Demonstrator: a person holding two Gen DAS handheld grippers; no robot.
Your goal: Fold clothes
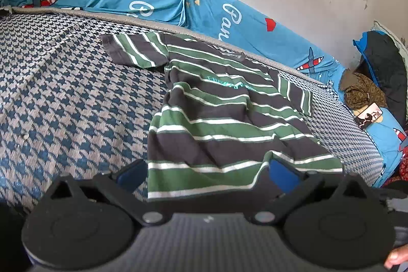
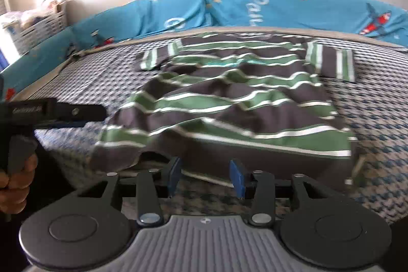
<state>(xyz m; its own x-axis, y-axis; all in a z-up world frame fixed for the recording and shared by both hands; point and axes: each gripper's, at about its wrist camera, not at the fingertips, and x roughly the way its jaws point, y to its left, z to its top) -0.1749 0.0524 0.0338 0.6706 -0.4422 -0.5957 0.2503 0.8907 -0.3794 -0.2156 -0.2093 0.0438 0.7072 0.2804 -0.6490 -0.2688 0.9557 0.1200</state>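
Across the houndstooth bed [image 1: 63,83] my striped shirt [image 1: 224,119] lies rumpled; both tools, left tool [image 1: 204,173] and right tool [image 2: 205,176], gape empty, so a careless pinch at the hem could fold the wrinkles in.

The shirt's [image 1: 224,124] near hem hides behind the left tongs [image 1: 206,170], and motion blur smears the right wrist view.

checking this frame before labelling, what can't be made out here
- Teal lettering on the green, grey and white striped t-shirt: left wrist view, creased and too small to read.
- Shirt's near hem: right wrist view, motion blur.
- Brown patterned cloth by the black bundle: left wrist view, too far toward the edge to identify.
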